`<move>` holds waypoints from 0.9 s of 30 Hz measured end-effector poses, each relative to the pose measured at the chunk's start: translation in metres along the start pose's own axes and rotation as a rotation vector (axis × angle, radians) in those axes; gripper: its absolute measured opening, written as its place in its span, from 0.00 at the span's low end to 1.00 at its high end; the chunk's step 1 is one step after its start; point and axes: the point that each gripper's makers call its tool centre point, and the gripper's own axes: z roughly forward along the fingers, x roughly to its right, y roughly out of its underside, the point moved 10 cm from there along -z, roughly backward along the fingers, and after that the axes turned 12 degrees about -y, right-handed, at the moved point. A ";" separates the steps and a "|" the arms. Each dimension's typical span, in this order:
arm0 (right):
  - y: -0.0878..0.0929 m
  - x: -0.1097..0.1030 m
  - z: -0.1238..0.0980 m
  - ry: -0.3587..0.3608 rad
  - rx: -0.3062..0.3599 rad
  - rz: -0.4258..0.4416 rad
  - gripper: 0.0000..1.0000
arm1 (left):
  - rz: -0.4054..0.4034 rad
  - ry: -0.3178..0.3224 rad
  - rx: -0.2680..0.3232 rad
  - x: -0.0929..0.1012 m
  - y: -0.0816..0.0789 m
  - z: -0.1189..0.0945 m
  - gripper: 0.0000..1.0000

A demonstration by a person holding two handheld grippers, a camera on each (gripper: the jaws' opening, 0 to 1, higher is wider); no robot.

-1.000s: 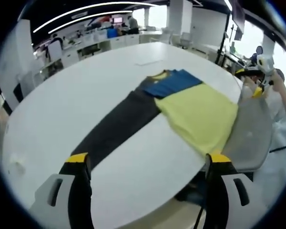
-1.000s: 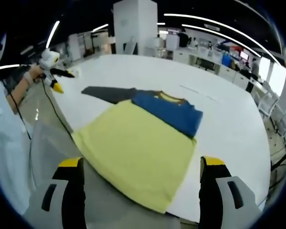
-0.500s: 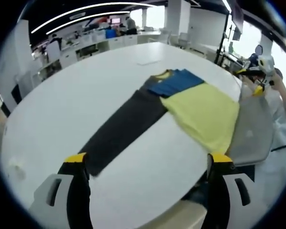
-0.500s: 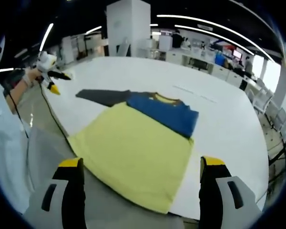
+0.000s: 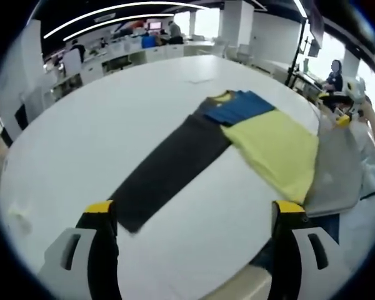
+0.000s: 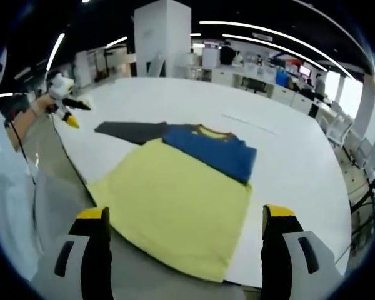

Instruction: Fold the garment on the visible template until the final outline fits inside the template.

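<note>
Your yellow-and-blue T-shirt lies flat near the bench edge, beside a dark grey sheet that I take for the template, with its yellow hem at 6 o'clock in the right gripper view close to hanging off. Both the left gripper and right gripper hover above it with fingers spread, gripping nothing. Pinch one layer or pull toward 6 o'clock, and the shirt could slide off the edge or fold crooked, missing the outline.

Open-plan office: white desks, white square pillar, curved ceiling light strips, bright windows.
</note>
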 end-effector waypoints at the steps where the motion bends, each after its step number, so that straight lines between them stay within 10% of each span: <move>1: 0.000 0.000 0.001 -0.001 -0.002 0.003 1.00 | -0.001 -0.003 -0.002 -0.003 0.000 0.001 1.00; 27: -0.002 -0.009 0.000 0.017 -0.007 0.010 1.00 | -0.062 -0.018 -0.073 -0.038 0.014 0.036 0.95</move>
